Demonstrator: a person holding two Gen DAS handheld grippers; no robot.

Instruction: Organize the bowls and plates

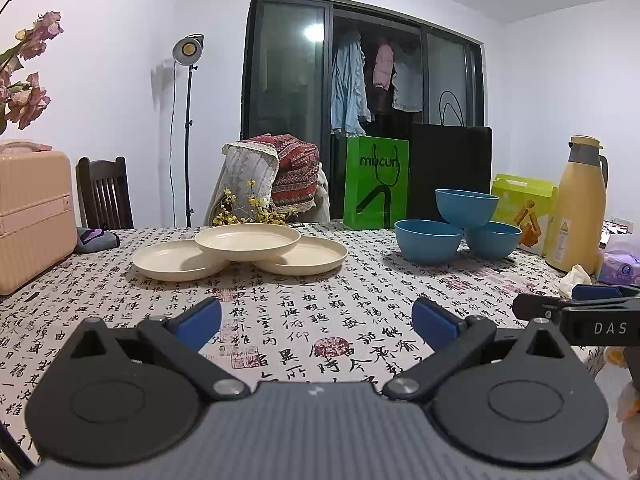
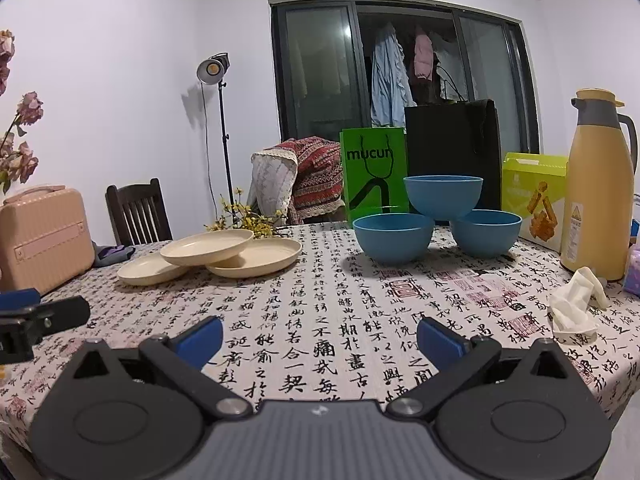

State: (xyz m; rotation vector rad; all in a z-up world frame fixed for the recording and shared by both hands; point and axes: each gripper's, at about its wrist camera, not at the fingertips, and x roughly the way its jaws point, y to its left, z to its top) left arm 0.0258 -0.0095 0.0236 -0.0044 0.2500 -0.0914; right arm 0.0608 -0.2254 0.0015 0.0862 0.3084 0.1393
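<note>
Both grippers, left and right, hang wide apart, empty, near edge; top plate and top bowl bridge pairs, likely awaiting stacking.

Top bowl hides rear rims of lower bowls; thermos label unreadable.

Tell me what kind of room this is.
Most likely a home dining room: a table under a calligraphy-print tablecloth, a dark wooden chair, and clothes hanging behind dark-framed sliding glass doors.
</note>
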